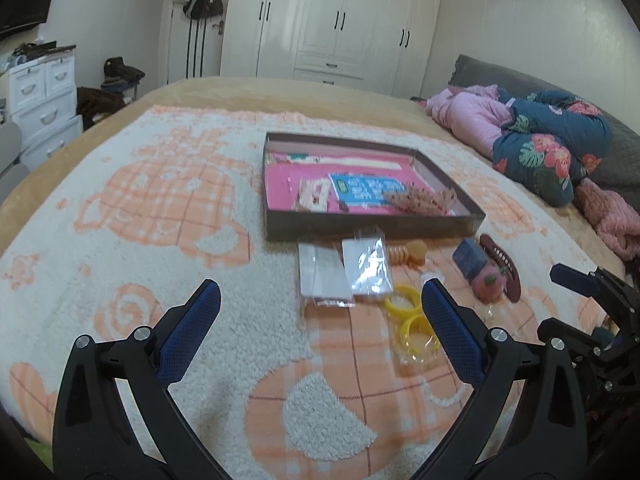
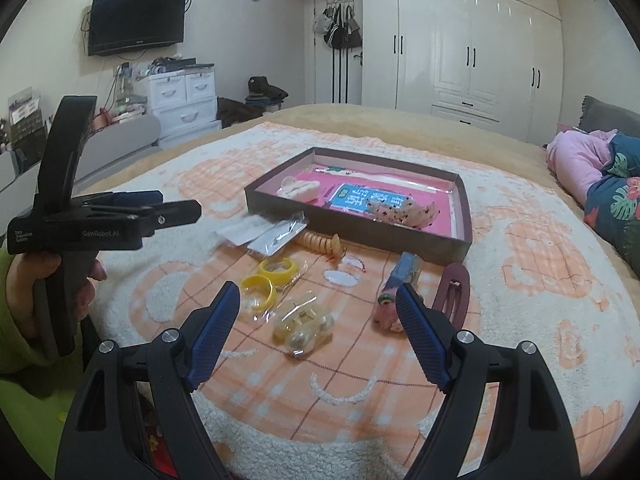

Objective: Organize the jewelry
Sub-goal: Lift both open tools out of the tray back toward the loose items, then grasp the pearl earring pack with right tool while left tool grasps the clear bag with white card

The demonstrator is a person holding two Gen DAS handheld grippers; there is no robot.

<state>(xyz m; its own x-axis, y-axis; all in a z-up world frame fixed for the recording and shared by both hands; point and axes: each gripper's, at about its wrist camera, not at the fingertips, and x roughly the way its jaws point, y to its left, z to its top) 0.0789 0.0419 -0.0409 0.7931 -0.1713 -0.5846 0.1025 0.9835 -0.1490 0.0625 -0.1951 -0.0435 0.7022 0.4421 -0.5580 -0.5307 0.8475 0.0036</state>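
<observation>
A shallow brown box (image 1: 372, 227) (image 2: 356, 228) with a pink lining lies on the bed and holds a blue card, a pale hair clip and a beaded piece. In front of it lie clear packets (image 1: 344, 270) (image 2: 264, 234), yellow bangles (image 1: 412, 320) (image 2: 268, 280), an orange coil tie (image 1: 410, 254) (image 2: 322, 244), a bagged pearl piece (image 2: 302, 326), a pink hair piece (image 1: 488, 286) (image 2: 386, 312) and a maroon clip (image 1: 506, 266) (image 2: 452, 294). My left gripper (image 1: 320, 312) is open and empty above the blanket. My right gripper (image 2: 318, 316) is open and empty near the pearl bag.
An orange and white blanket (image 1: 160, 200) covers the bed. Bundled pink and floral clothes (image 1: 540, 140) lie at the right. White wardrobes (image 2: 480, 40), a drawer unit (image 2: 180, 96) and a wall television (image 2: 136, 20) stand behind the bed.
</observation>
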